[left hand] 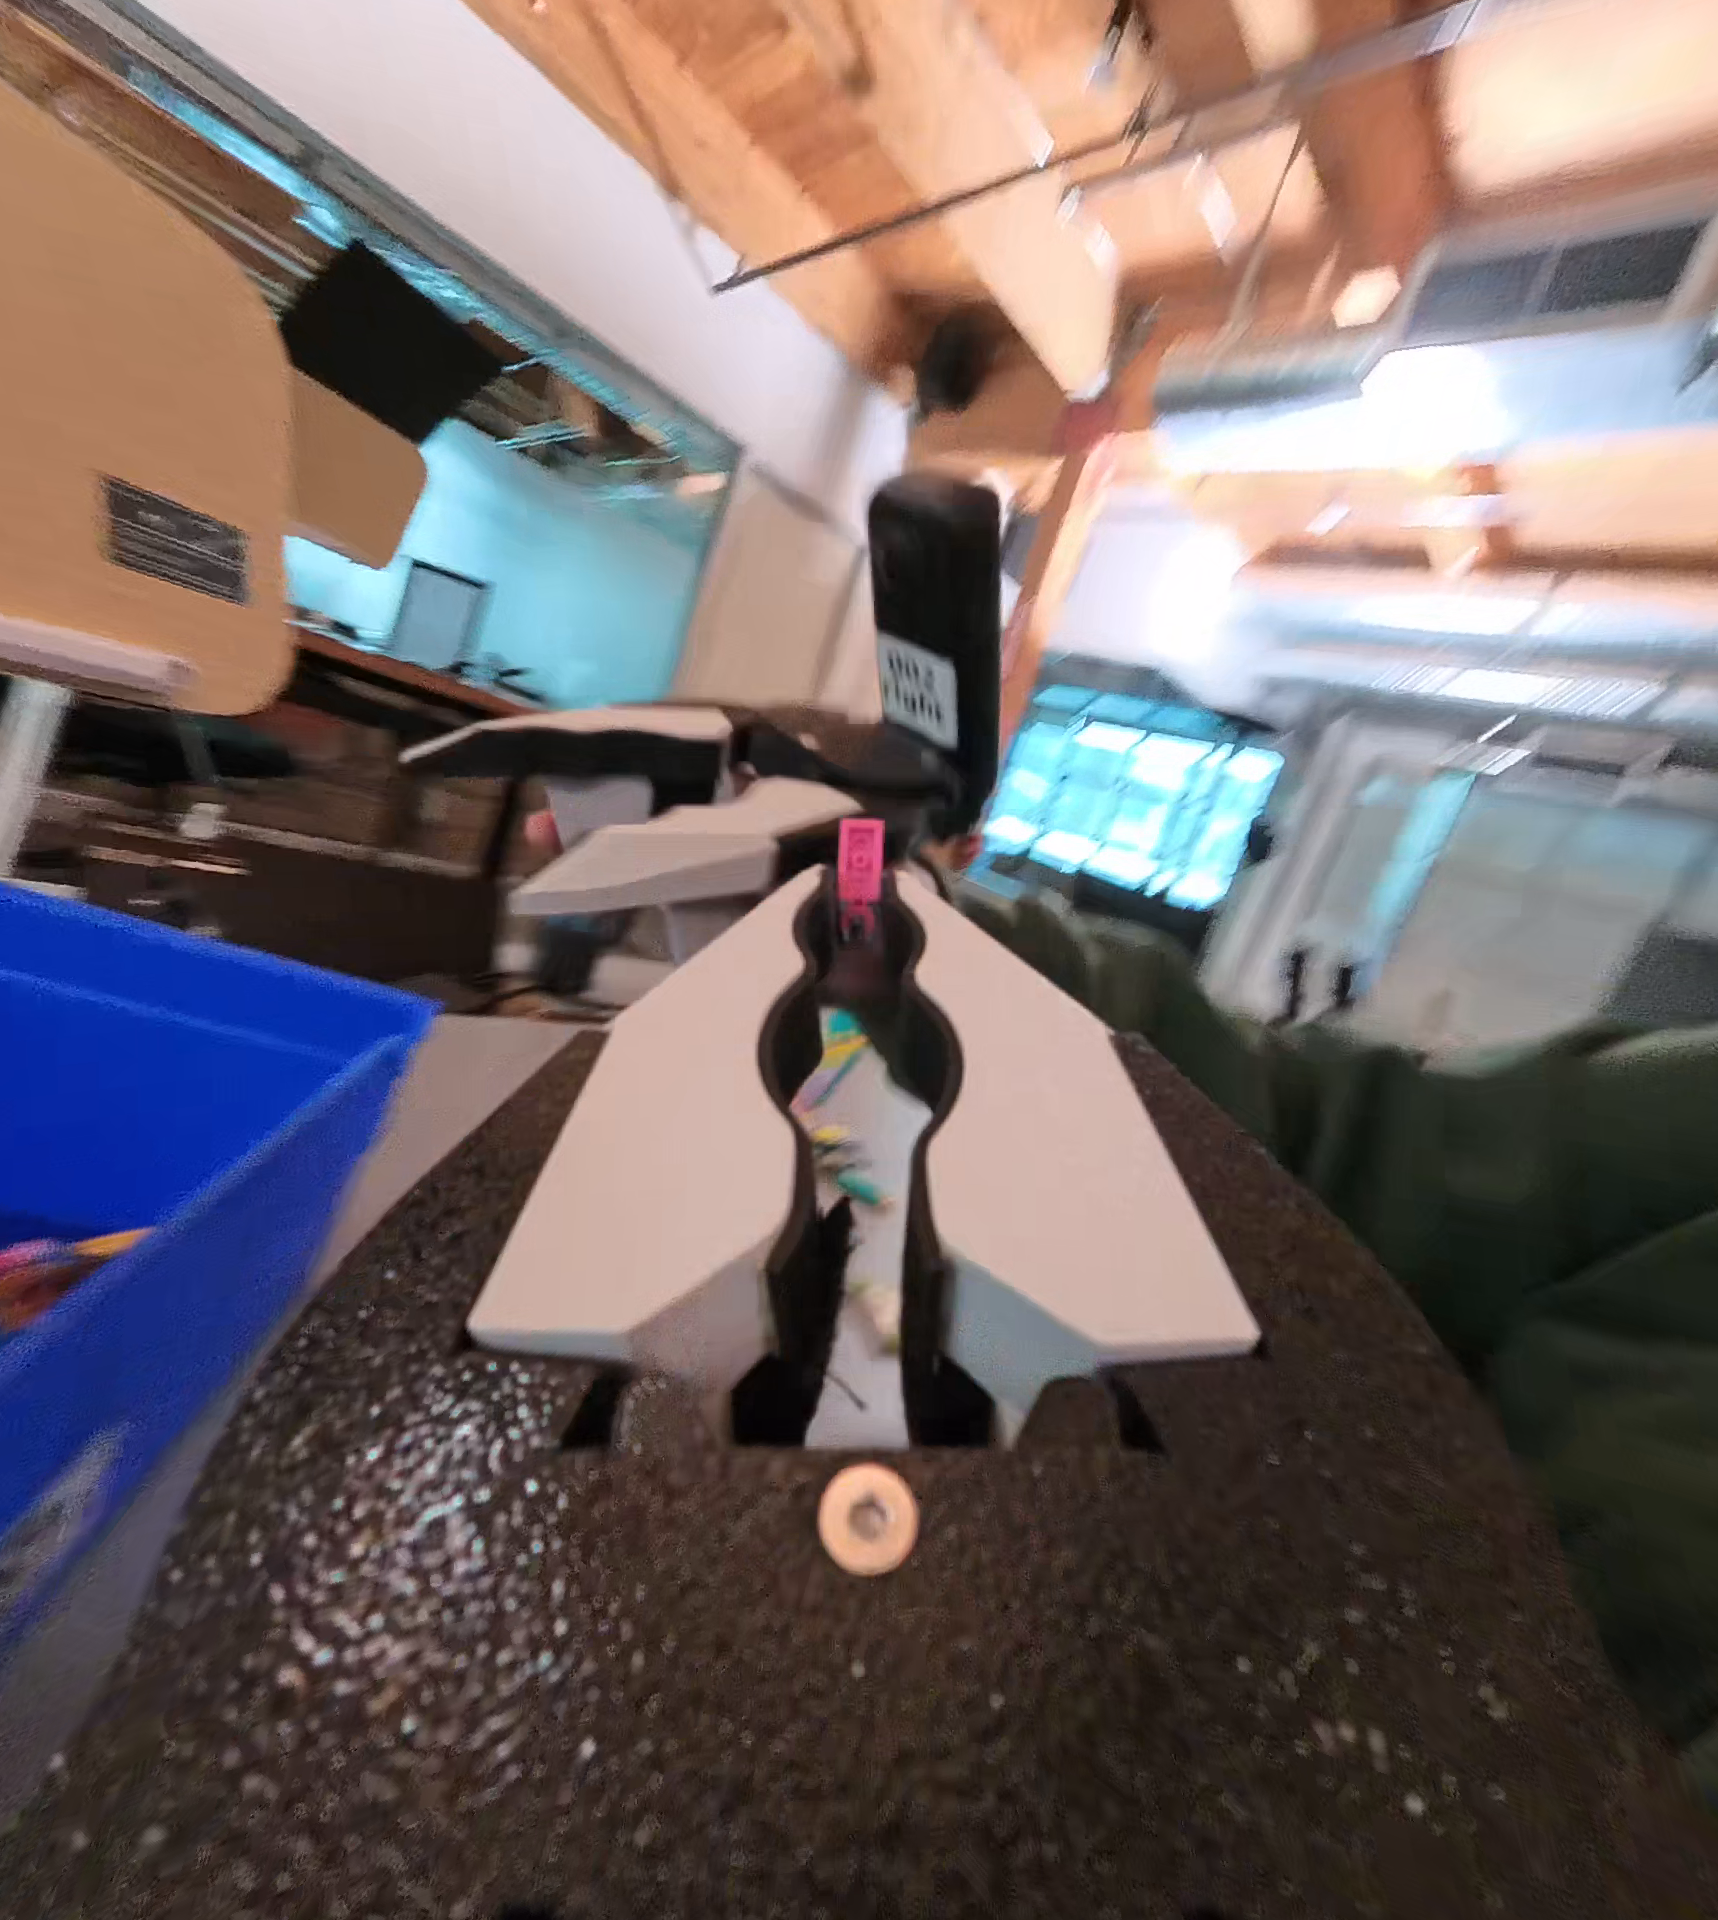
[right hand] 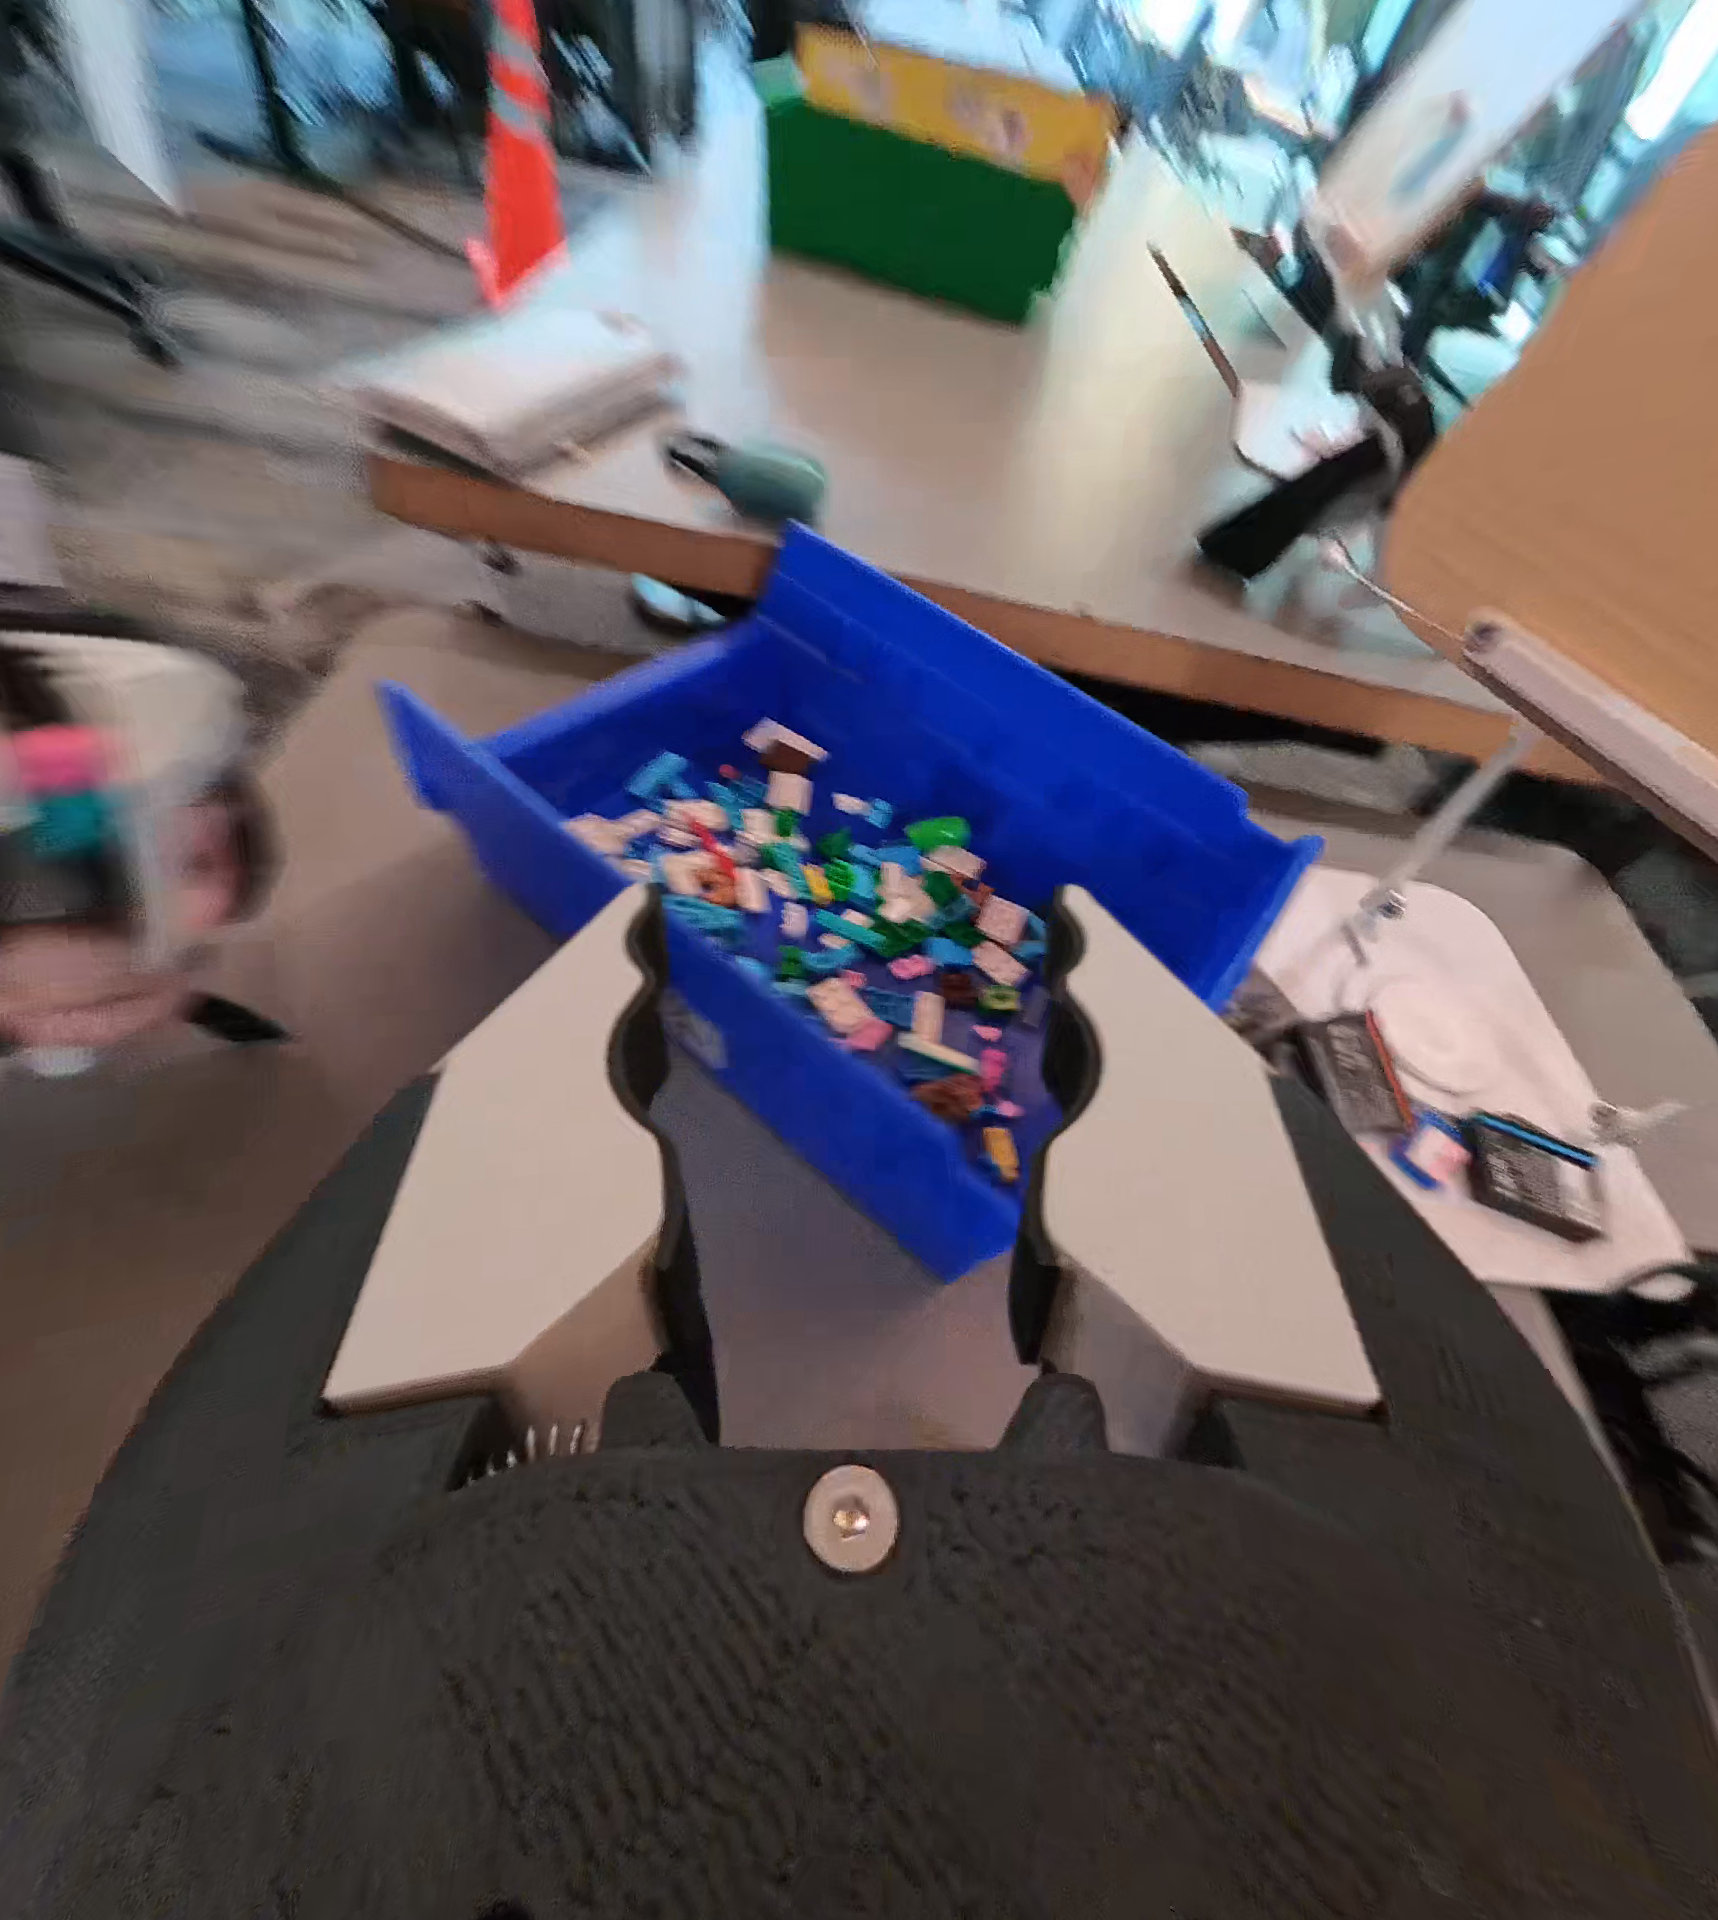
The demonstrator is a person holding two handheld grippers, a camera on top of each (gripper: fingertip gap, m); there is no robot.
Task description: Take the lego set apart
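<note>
The bench (right hand: 242, 1195) is seen under everything, and on it the blue bin (right hand: 948, 665) is set as the landmark, angled and open so that loose bricks (right hand: 834, 914) can be dropped in; many are already heaped inside. Directly above the bin the right gripper (right hand: 855, 914) is held with its fingers spread wide and nothing between them, likely because a piece was let go or one is about to be taken. Just right of the bin the left gripper (left hand: 860, 883) is raised, its fingers pressed together on a small pink piece (left hand: 860, 857) at the very tips, pinched there so that it can be carried clear. The rest of the lego set cannot be placed with certainty; a blurred pink and teal mass left of the bin may be it. The bin's contents are shown only by the right wrist view; the pinched piece is shown clearly only by the left.
</note>
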